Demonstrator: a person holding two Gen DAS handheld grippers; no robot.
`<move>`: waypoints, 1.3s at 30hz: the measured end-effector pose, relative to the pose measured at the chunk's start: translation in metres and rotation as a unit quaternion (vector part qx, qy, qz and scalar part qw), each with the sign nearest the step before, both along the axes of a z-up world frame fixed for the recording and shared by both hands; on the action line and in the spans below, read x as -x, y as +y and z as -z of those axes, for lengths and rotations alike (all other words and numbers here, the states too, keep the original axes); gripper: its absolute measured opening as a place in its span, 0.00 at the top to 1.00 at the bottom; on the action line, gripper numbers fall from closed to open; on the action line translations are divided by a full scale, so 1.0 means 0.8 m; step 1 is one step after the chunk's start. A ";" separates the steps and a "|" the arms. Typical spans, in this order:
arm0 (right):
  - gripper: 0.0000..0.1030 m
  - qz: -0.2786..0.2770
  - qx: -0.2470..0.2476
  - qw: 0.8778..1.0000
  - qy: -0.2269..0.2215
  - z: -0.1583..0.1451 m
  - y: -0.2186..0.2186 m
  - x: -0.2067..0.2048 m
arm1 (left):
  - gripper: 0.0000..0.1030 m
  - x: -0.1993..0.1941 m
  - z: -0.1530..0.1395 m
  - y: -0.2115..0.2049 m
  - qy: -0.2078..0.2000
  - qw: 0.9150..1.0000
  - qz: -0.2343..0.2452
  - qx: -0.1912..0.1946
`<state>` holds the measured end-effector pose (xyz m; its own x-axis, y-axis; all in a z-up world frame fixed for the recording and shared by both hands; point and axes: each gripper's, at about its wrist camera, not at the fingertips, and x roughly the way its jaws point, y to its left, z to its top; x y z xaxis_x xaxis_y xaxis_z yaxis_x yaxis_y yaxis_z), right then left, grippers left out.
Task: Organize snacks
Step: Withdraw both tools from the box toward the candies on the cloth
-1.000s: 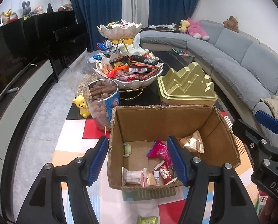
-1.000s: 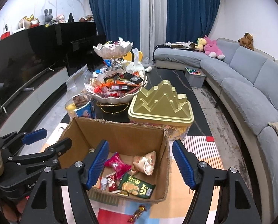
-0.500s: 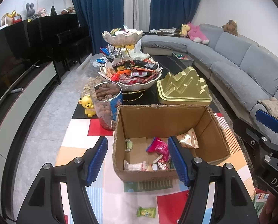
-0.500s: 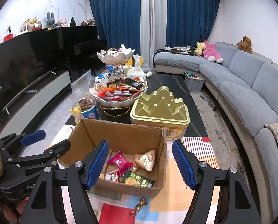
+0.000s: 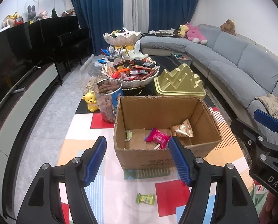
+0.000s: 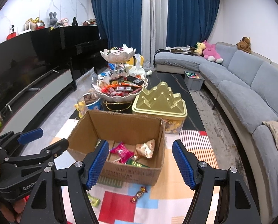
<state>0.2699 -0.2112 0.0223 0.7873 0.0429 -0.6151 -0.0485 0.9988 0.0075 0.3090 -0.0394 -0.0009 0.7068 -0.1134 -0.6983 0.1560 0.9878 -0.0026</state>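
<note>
Partly done, by the look of it: several crinkly foil packets already lie in the corrugated cardboard box (image 5: 165, 130) at frame centre, while a green wrapped candy (image 5: 145, 198) and a twisted brown sweet (image 6: 139, 194) remain on the glossy patchwork mat, lower centre. Left gripper (image 5: 137, 160) and right gripper (image 6: 140, 165) hover empty, jaws spread.

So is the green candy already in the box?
No, the green candy lies on the mat in front of the box, between the open left gripper's fingers.
</note>
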 end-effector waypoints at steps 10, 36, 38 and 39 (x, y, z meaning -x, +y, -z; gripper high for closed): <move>0.24 -0.002 0.009 1.000 0.008 0.014 0.000 0.024 | 0.27 0.027 0.013 0.003 0.004 1.000 0.000 0.001; 0.24 -0.023 0.035 0.998 0.043 0.074 0.004 0.054 | 0.20 0.079 0.080 0.000 0.018 1.000 0.015 -0.015; 0.24 -0.027 0.039 0.998 0.046 0.082 0.005 0.056 | 0.20 0.081 0.087 -0.001 0.021 0.999 0.018 -0.017; 0.24 -0.029 0.040 0.998 0.048 0.085 0.005 0.056 | 0.20 0.082 0.090 -0.001 0.022 0.999 0.019 -0.017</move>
<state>0.2251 -0.2072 -0.0453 0.7225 0.0334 -0.6906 -0.1086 0.9919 -0.0656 0.2433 -0.0405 -0.0733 0.6712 -0.1154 -0.7323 0.1943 0.9807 0.0235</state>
